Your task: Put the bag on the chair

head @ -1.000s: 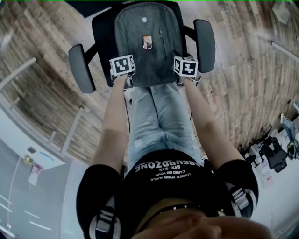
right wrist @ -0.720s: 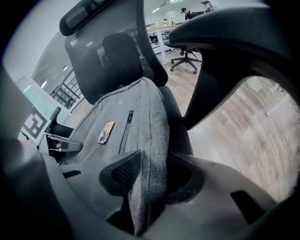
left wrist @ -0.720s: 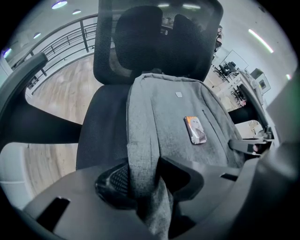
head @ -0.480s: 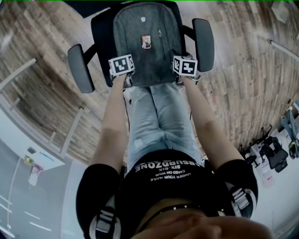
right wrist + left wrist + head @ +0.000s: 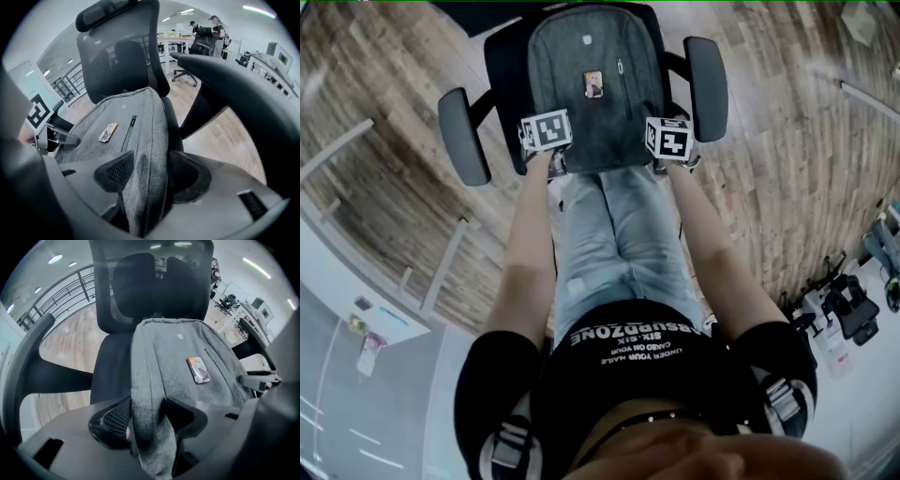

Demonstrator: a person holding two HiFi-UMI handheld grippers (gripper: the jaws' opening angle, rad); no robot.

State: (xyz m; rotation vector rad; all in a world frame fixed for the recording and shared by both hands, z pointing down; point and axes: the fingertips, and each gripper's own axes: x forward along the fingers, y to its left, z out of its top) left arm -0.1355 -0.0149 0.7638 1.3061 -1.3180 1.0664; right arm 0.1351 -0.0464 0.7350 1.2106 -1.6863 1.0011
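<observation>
The grey bag with a small picture badge lies on the seat of the black office chair, its top against the backrest. My left gripper is at the bag's near left corner and my right gripper at its near right corner. In the left gripper view the bag's side edge runs between the jaws of the left gripper; they are opening, with a dark gap at the right pad. The right gripper is also opening around the bag's other edge.
The chair's two armrests flank the bag and my grippers. The person's legs stand just before the seat. Wooden floor surrounds the chair. A railing is on the left; desks and office chairs stand behind.
The right gripper's marker cube has shifted slightly left and turned. The bag stays flat on the seat, and the left gripper has barely moved.
</observation>
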